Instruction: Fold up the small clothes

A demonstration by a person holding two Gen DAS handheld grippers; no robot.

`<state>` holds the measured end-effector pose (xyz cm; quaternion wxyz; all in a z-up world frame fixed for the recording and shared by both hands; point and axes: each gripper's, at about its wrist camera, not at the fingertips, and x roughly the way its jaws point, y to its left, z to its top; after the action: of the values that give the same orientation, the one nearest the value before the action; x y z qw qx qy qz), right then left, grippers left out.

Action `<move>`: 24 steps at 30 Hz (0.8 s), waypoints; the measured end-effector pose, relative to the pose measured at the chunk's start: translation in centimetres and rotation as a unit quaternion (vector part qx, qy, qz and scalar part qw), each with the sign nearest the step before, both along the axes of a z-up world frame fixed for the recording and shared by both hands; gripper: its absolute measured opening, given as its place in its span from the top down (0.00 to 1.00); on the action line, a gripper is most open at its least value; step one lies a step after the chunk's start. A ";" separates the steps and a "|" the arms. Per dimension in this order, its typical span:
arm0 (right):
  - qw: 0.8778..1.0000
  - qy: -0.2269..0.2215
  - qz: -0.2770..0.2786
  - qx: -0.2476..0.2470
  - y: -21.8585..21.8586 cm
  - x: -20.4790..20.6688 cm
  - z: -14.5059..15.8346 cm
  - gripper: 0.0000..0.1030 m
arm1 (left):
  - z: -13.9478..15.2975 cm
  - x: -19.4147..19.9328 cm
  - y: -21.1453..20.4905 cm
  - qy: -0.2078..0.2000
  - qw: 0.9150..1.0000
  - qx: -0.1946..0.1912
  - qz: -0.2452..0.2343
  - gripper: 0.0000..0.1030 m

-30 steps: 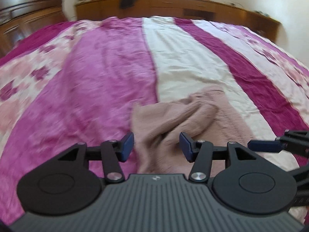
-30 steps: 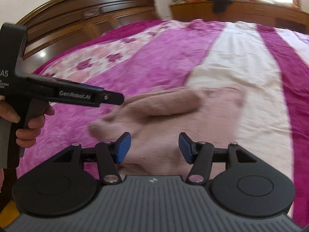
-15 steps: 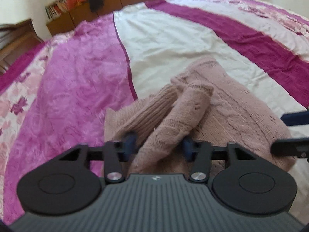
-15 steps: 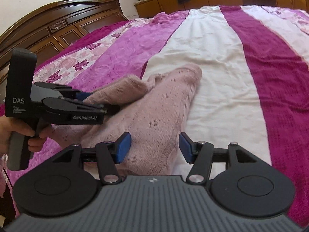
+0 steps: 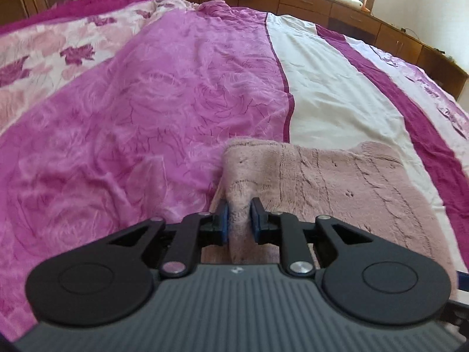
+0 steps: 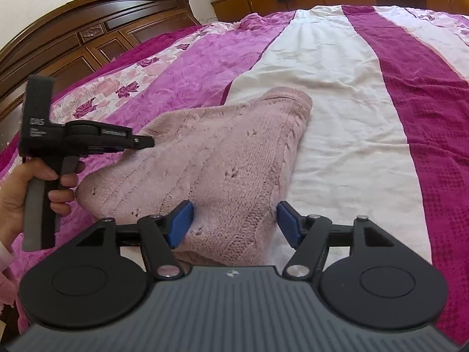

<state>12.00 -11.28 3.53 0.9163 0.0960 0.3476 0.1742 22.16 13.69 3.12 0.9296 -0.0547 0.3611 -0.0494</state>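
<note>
Left claw, open a second ago, now pinches a ridge at the near left edge of the dusty-pink knitted sweater on the striped magenta bedspread, right claw wide astride its near hem, so a fold can begin.

So the count: one pink knit sweater at 12 o'clock from the right gripper, one striped bedspread, one wooden headboard at 10, two grippers, one hand.
</note>
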 end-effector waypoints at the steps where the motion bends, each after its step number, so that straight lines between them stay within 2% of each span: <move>1: 1.000 0.002 0.000 0.005 -0.2 0.1 0.0 0.31 | 0.2 -0.4 0.1 0.002 1.000 -0.005 0.002 0.71; 2: 1.000 0.003 0.000 0.010 -0.4 0.2 0.0 0.31 | 0.4 -0.9 0.4 0.004 1.000 -0.012 0.006 0.66; 4: 1.000 0.005 -0.003 0.029 -0.9 0.5 0.0 0.30 | 0.6 -1.8 1.1 0.010 1.000 -0.027 0.011 0.47; 7: 0.998 0.010 -0.015 0.059 -2.0 0.9 0.0 0.28 | 0.8 -3.1 2.2 0.031 0.998 -0.062 0.001 0.36; 9: 0.997 0.014 -0.024 0.078 -2.6 1.2 -0.1 0.26 | 0.6 -3.8 2.6 0.045 0.996 -0.081 -0.012 0.34; 14: 0.989 0.044 -0.035 0.138 -3.8 2.5 -1.9 0.20 | -1.1 -4.8 2.9 0.093 0.985 -0.146 -0.028 0.34; 17: 0.978 0.086 -0.020 0.188 -3.9 4.0 -3.8 0.20 | -2.5 -4.7 2.7 0.117 0.971 -0.205 -0.037 0.34; 19: 0.973 0.090 -0.013 0.210 -3.5 4.7 -4.5 0.20 | -3.3 -4.7 2.4 0.123 0.962 -0.241 -0.043 0.35; 21: 0.971 0.093 -0.011 0.218 -3.1 5.3 -4.6 0.20 | -3.7 -4.9 2.0 0.117 0.960 -0.249 -0.040 0.38; 22: 0.971 0.096 -0.013 0.220 -3.0 5.5 -4.6 0.27 | -3.7 -4.9 1.9 0.116 0.961 -0.249 -0.037 0.49; 23: 0.971 0.097 -0.015 0.218 -2.9 5.7 -4.5 0.40 | -3.6 -5.1 1.8 0.115 0.960 -0.255 -0.033 0.52; 24: 0.971 0.097 -0.017 0.216 -2.9 5.9 -4.1 0.43 | -3.5 -5.2 1.9 0.112 0.958 -0.262 -0.029 0.57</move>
<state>17.87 -14.22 -0.59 0.8384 0.3139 0.3877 0.2196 16.96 15.58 -0.37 0.8343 -0.2907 0.4392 -0.1630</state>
